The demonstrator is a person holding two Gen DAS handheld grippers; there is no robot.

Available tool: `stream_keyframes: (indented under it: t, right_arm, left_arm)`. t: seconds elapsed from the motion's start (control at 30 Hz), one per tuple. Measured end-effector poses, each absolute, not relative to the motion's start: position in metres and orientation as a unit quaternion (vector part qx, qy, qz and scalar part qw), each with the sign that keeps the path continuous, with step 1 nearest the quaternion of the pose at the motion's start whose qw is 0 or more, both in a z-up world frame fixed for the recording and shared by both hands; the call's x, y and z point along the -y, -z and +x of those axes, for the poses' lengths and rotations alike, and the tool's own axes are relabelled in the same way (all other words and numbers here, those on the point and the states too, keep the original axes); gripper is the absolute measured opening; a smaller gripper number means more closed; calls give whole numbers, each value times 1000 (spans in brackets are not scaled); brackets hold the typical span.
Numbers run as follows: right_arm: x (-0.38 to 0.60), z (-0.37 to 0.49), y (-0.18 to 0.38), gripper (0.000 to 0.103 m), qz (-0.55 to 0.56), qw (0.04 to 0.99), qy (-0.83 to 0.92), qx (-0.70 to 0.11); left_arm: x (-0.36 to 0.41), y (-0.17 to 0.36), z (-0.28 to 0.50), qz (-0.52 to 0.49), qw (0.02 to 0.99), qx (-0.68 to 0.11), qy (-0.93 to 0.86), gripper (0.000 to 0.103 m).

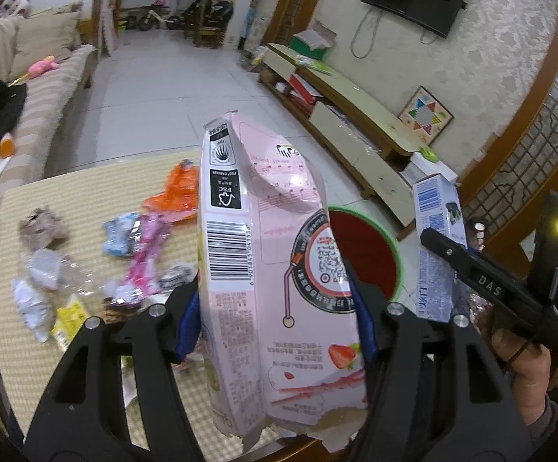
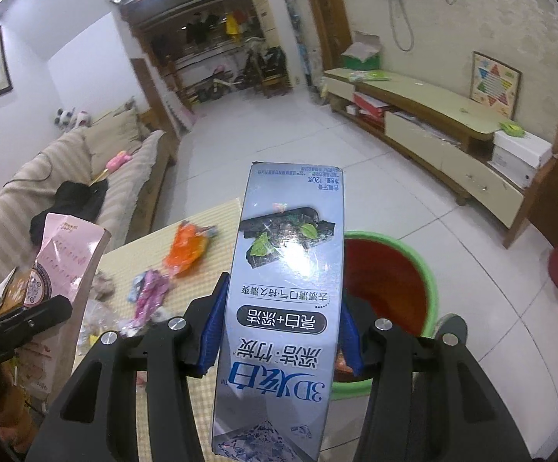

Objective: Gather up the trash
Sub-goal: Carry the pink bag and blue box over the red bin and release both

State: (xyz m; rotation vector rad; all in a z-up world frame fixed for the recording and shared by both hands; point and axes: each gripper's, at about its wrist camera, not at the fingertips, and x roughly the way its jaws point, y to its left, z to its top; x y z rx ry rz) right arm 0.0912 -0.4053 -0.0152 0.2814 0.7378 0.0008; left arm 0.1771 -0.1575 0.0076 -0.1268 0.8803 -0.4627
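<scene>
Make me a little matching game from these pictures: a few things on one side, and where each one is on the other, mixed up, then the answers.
Things:
1. pink carton
2. blue toothpaste box
3. orange wrapper
4. red bin with green rim

Places:
A. standing on the floor beside the table
B. clamped in the left gripper
C. lying on the checked tablecloth
D. clamped in the right gripper

Pairs: 1-B, 2-D, 3-C, 4-A
</scene>
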Motion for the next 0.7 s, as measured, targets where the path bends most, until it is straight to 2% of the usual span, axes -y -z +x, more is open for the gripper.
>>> stream_keyframes:
  t: [0.7]
  right_arm:
    - [483,129,50,48,180,911,25,-369]
  left_arm:
    - [283,27,211,-7,840,-452,301,61]
